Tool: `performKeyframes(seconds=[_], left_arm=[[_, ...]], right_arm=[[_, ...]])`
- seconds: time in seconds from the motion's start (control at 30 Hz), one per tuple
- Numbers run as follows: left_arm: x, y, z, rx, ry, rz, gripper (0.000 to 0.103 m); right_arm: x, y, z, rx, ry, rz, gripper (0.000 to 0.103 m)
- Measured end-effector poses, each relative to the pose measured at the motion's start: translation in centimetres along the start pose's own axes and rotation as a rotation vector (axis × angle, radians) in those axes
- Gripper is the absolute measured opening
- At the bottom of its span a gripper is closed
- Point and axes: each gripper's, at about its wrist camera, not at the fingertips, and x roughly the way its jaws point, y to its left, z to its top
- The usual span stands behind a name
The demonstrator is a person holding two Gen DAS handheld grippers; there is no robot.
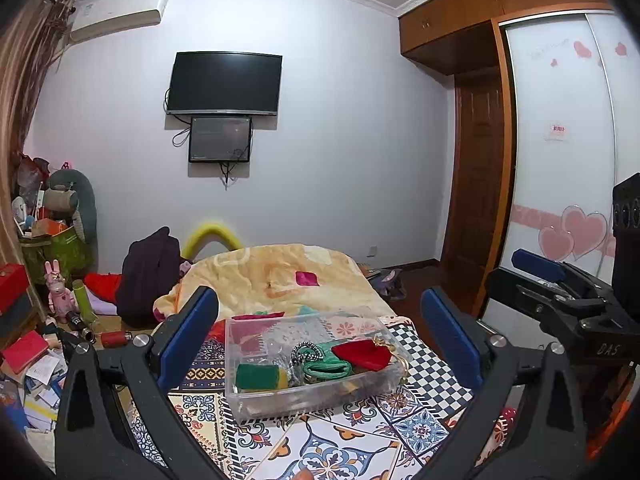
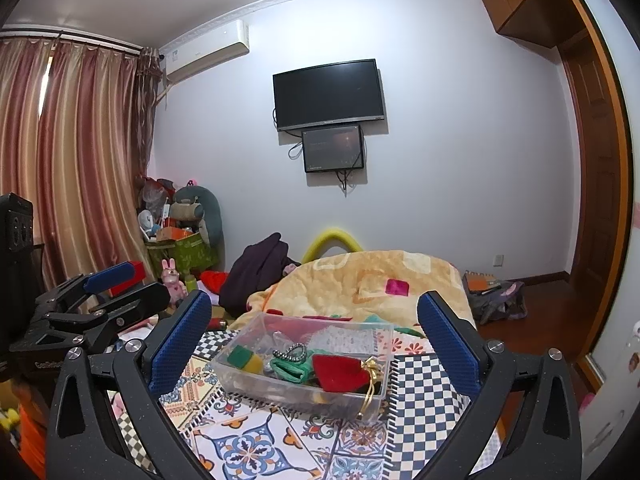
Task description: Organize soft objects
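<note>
A clear plastic box (image 1: 244, 404) (image 2: 380, 396) sits on the patterned bed cover. In it lie a red velvet pouch (image 1: 362, 354) (image 2: 340, 372) with a gold cord, a green fabric piece (image 1: 326, 368) (image 2: 290, 368), a green and yellow sponge (image 1: 260, 376) (image 2: 246, 358) and a black-and-white cord (image 1: 306, 350). My left gripper (image 1: 320, 340) is open and empty, just short of the box. My right gripper (image 2: 314, 340) is open and empty, also just short of the box. Each gripper shows at the edge of the other's view.
A yellow blanket (image 1: 276, 272) (image 2: 360, 280) lies beyond the box, with red and green cloth pieces (image 1: 260, 315) at its near edge. A dark garment (image 1: 148, 268), toys and clutter (image 1: 52, 240) fill the floor at left. A wardrobe (image 1: 560, 140) stands at right.
</note>
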Motion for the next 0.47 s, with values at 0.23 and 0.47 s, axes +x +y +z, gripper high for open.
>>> performKeyframes(seconds=[0.23,0.47], left_arm=[[0.12,0.32,0.01,-0.024,0.018,-0.014,0.103],[0.0,0.3,-0.01,-0.014,0.014,-0.012,0.103]], right_arm=[[-0.01,0.19,0.0,-0.019,0.01,-0.003,0.103],[-0.02,0.1,-0.12,-0.015,0.017,0.0,0.103]])
